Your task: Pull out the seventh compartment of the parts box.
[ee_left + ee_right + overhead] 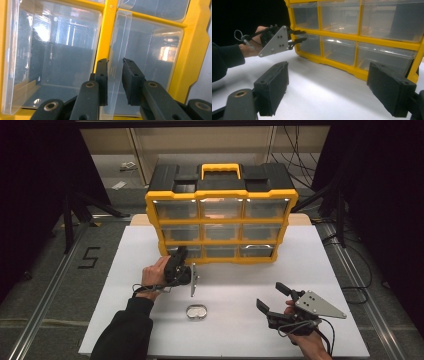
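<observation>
At yellow organizer (221, 222), left gripper (115, 75) jaws straddle clear plastic drawer lip (119, 50), right gripper (329, 87) agape.

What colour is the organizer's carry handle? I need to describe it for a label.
Yellow; the carry handle tops the black-lidded organizer, best in the high view.

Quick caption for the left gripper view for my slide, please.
Left gripper, jaws parted, straddling the clear pull tab of a transparent drawer in the yellow organizer.
</observation>
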### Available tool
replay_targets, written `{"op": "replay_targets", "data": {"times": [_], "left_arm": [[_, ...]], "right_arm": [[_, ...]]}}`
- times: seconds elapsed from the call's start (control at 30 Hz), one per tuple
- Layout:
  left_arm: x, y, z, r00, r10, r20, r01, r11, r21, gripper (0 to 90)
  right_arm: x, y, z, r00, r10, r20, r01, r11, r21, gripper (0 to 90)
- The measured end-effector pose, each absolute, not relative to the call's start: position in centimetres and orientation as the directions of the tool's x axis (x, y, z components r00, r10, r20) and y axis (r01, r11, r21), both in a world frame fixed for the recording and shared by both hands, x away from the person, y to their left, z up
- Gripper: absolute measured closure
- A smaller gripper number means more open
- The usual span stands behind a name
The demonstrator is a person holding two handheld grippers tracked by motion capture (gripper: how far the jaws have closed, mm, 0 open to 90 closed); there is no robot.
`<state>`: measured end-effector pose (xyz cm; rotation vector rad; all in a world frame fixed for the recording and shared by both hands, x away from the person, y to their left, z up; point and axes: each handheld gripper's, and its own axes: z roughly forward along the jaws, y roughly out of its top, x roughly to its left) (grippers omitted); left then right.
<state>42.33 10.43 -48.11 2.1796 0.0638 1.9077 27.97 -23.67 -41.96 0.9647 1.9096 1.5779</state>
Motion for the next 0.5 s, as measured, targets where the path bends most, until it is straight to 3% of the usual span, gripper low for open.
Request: {"op": "replay_targets", "data": {"times": [0.5], "left_arm": [[42.25,10.72,-48.34,0.127,0.162,0.978,-0.158,-0.971,0.182,77.3]], "right_arm": [[27.93,-23.7,-41.92,-0.637,0.768,0.072,0.215,0.088,0.973,18.7]]}}
